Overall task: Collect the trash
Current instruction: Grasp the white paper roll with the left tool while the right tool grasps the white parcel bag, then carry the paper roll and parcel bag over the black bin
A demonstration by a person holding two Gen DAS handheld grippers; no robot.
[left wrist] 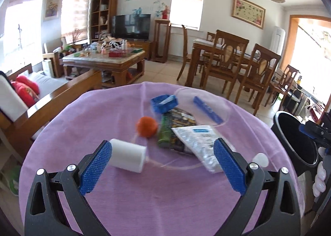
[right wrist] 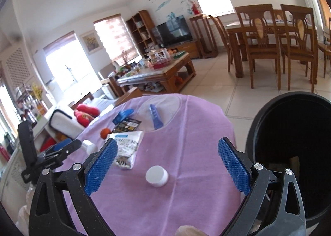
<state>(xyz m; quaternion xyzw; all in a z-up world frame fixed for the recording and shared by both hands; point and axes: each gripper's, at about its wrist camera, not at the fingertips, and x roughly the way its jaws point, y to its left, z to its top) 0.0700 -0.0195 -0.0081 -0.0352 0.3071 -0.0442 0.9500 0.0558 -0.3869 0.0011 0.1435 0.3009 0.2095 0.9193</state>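
The items at the middle of the counter (left wrist: pixel 128 205) are smeared by blur in the left wrist view, so the print on the white-and-silver packet (left wrist: pixel 203 145) and on the dark snack wrapper (left wrist: pixel 175 124) cannot be read there. A clear plastic piece (left wrist: pixel 219 101) at the far edge is barely made out against the cloth; a blue tube (left wrist: pixel 208 109) is seen lying on it. The black bin (right wrist: pixel 289 143) is cut off by the frame at the right, and its inside is too dark to be made out.

The left hand-held gripper (left wrist: pixel 163 163) is held with its jaws wide apart and nothing between the pads; a white cylinder (left wrist: pixel 128 156) lies just beside its left pad. The right hand-held gripper (right wrist: pixel 167 163) is likewise spread wide and empty, above a small white cap (right wrist: pixel 156 176) that rests on the cloth.

The round counter is covered with a lilac cloth. An orange ball (left wrist: pixel 146 126) and a blue box (left wrist: pixel 164 103) are also seen on it, near the wrappers. The bin stands beside the counter's right edge. Beyond, a living room is shown: a cluttered wooden coffee table (left wrist: pixel 103 58), a television (left wrist: pixel 131 26), a sofa with red cushions (left wrist: pixel 25 89), and a dining table with wooden chairs (left wrist: pixel 227 54) on a tiled floor.
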